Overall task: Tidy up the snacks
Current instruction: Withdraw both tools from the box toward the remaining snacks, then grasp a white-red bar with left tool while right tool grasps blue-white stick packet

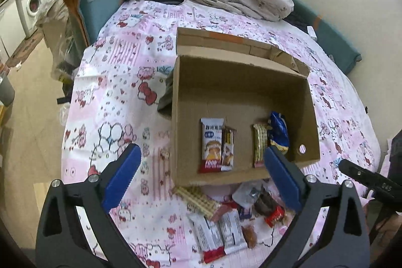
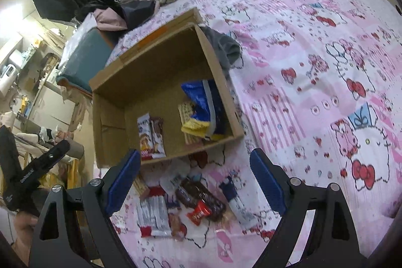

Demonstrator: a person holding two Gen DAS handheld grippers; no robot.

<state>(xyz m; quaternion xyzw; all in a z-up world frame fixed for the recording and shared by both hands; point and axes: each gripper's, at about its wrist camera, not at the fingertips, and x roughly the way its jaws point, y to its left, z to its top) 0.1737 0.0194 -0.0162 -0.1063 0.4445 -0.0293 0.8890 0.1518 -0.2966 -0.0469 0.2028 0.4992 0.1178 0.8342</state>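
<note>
Both tongs, left tongs (image 1: 201,175) and right tongs (image 2: 194,182), stand wide and empty above the loose snack pile (image 2: 186,205) on the patterned tabletop (image 2: 314,67). The pile lies just below and ahead of both, against the near wall of the cardboard box (image 1: 241,92); neither hand is clearly nearer. Most wrappers' long axes point toward the box.

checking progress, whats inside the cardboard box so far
Inside the cardboard box: a white snack bar beside a brown bar, then a wafer pack and a blue bag. Whatever lies under the bag is hidden.
</note>
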